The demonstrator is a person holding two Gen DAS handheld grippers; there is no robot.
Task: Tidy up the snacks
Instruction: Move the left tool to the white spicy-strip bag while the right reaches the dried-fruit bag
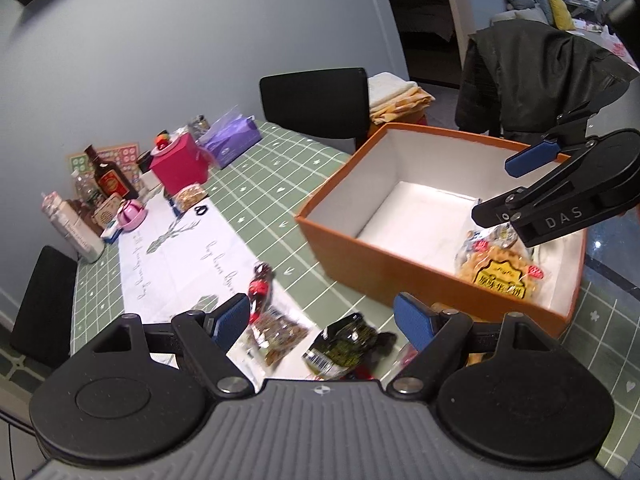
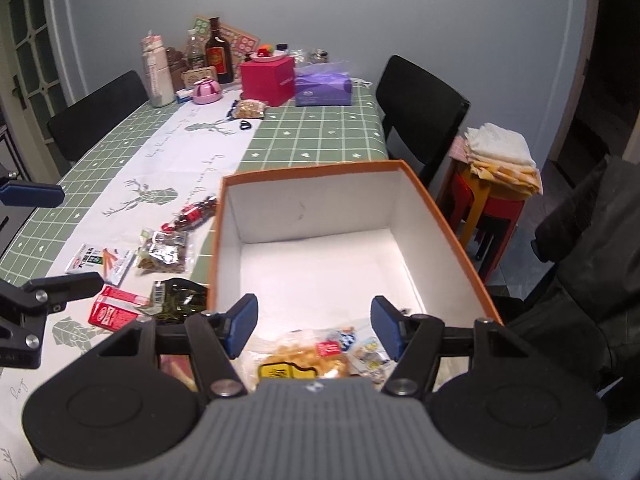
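Your orange box [image 2: 448, 232] stands open on the green checked surface [image 2: 312, 136], white inside, with one yellow biscuit packet [image 1: 500, 268] lying in its near corner. Your right claw [image 2: 314, 330] hangs above that packet, jaws apart and empty. Your left claw [image 1: 320, 320] is spread wide, empty, over loose snack packets [image 2: 164, 256] left of the box. Bottles [image 2: 218, 50] stand against the grey wall.

Home dining room — checked tablecloth [image 2: 320, 136] on table, black chairs [image 2: 420, 112] around it, bottles [image 2: 218, 56] and tissue box [image 2: 324, 88] by wall, sofa [image 1: 532, 4] through doorway — lived-in clutter.
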